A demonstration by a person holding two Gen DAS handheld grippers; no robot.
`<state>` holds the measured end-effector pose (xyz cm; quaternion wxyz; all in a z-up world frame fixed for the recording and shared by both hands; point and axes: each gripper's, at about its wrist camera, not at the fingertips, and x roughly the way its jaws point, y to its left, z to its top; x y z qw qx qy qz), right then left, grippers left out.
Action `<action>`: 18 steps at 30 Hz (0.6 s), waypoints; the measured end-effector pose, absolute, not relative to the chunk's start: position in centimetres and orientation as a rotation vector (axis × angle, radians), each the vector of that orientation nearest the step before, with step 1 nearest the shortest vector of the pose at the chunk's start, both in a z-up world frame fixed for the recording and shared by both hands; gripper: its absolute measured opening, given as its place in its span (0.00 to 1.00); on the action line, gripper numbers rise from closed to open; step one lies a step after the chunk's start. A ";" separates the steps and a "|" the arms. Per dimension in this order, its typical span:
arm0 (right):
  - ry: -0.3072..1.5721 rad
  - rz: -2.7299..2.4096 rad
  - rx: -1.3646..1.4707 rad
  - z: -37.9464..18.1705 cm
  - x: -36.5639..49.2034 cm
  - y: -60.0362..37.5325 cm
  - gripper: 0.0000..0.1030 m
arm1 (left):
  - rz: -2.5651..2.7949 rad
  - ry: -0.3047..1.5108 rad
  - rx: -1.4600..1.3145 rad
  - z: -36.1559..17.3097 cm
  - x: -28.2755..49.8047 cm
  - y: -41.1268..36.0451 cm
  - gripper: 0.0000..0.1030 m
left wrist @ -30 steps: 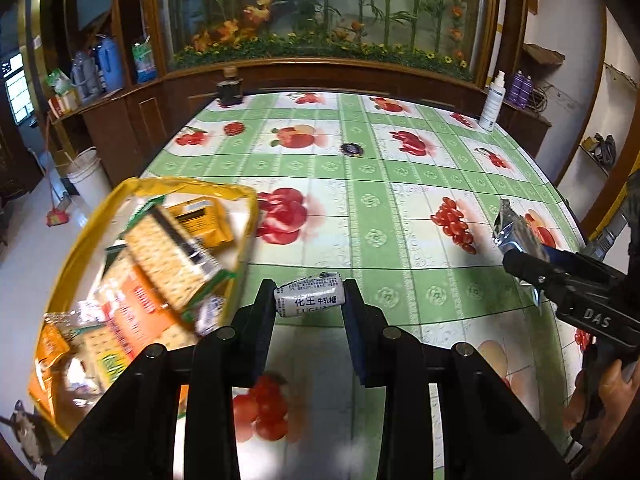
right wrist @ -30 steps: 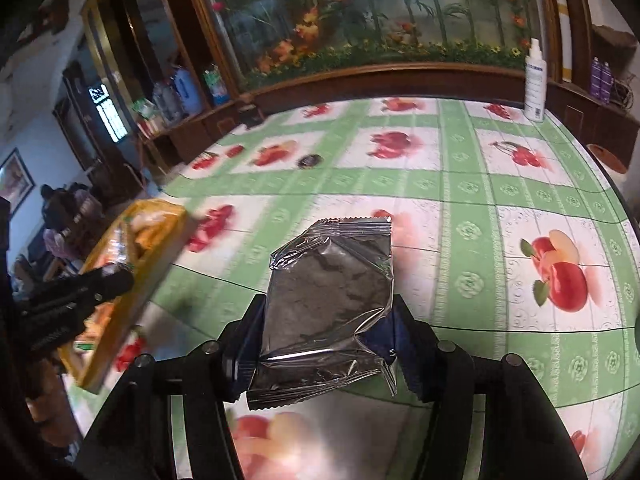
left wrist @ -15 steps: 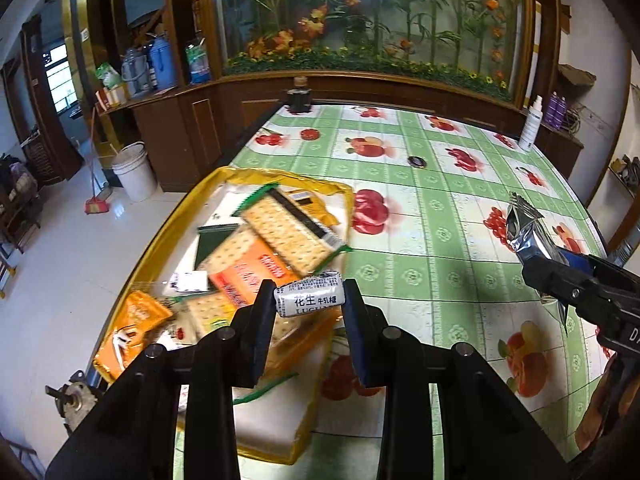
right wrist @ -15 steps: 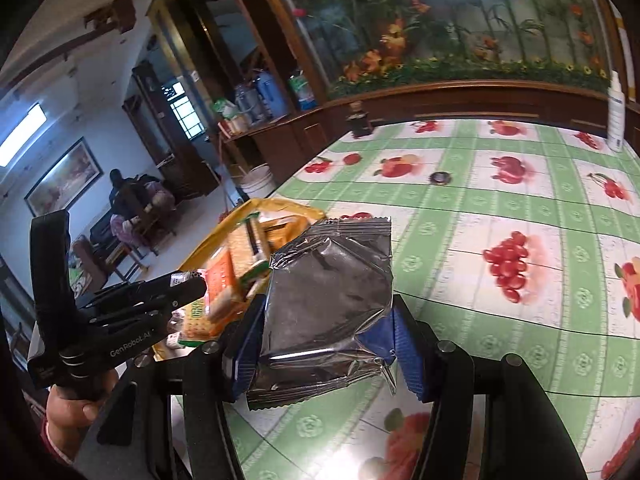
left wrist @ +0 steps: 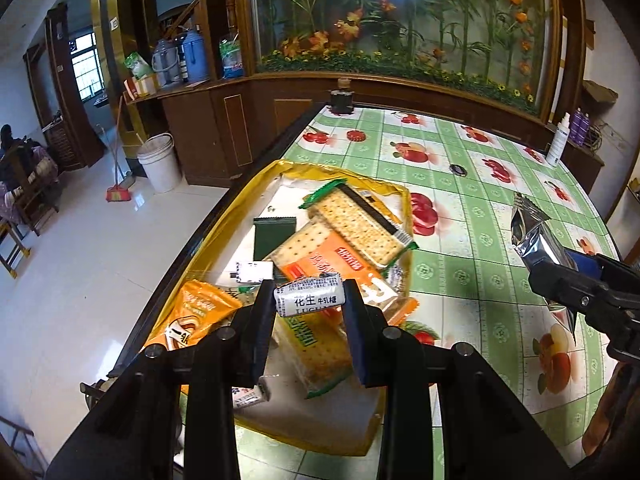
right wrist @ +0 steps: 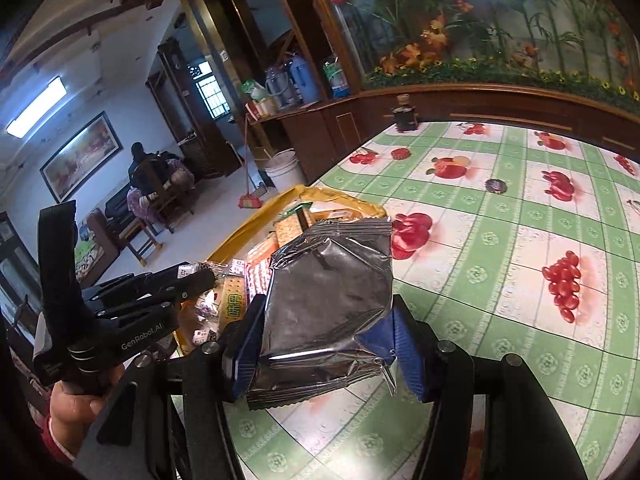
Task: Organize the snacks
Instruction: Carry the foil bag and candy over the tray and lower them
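Note:
My left gripper point(left wrist: 308, 300) is shut on a small white candy roll point(left wrist: 309, 294) with black print and holds it above the yellow tray point(left wrist: 240, 204). The tray holds cracker packs point(left wrist: 360, 224) and orange snack bags point(left wrist: 192, 312). My right gripper point(right wrist: 326, 332) is shut on a crinkled silver foil snack bag point(right wrist: 328, 300), held above the tablecloth just right of the tray point(right wrist: 256, 220). The right gripper point(left wrist: 560, 276) with the foil bag point(left wrist: 532, 232) shows at the right of the left wrist view. The left gripper point(right wrist: 192, 280) shows at the left of the right wrist view.
The table has a green checked fruit-print cloth point(left wrist: 480, 208). A dark jar point(left wrist: 341, 100) stands at the far left corner, a white bottle point(left wrist: 558, 142) at the far right, a small dark lid point(left wrist: 457, 169) mid-table. The table's left edge point(left wrist: 208, 224) drops to the floor.
Both grippers have swung left, from over the bare tablecloth to over and beside the yellow tray. Each keeps its snack in its hold.

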<state>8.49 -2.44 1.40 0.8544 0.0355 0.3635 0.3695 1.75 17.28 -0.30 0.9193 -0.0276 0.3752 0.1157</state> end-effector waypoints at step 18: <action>0.758 0.877 -0.004 1.9 9.2 4.0 0.58 | 0.300 0.762 -0.070 -0.7 1.2 20.5 0.30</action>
